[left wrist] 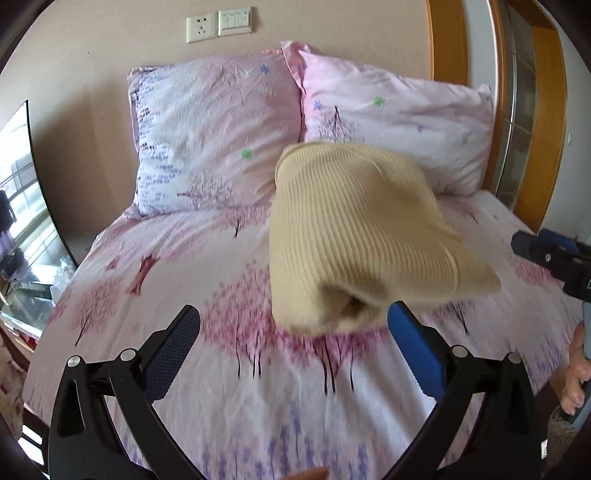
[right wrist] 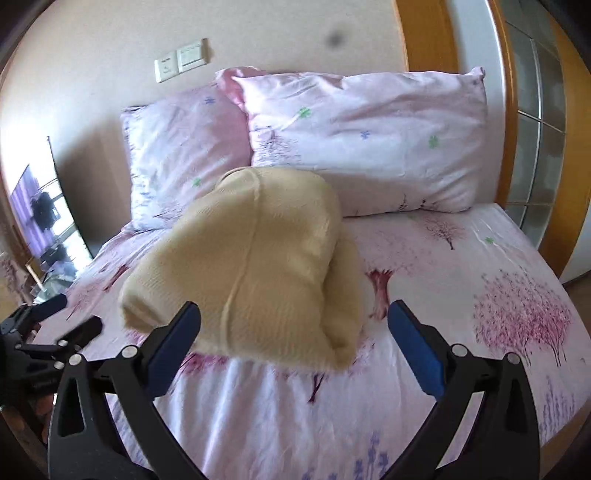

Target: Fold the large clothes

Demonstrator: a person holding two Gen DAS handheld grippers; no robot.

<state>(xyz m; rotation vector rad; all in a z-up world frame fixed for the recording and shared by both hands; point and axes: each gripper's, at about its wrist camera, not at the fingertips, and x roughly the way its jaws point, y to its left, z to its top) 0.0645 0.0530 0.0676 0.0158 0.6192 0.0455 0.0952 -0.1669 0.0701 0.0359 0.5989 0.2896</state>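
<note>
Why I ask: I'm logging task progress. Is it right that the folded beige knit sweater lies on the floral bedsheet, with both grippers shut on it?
Not quite. The folded beige knit sweater does lie on the floral bedsheet, but both wrist views show the left gripper and the right gripper open, holding nothing.

Readable text: none in either view.
Socket (left wrist: pixel 201 27): wall plate far ahead of the jaws; any marks too small to read.
Switch (left wrist: pixel 235 22): just beside the socket; its face bears no legible label.
Sheet (left wrist: pixel 258 387): printed trees only, no lettering.
</note>
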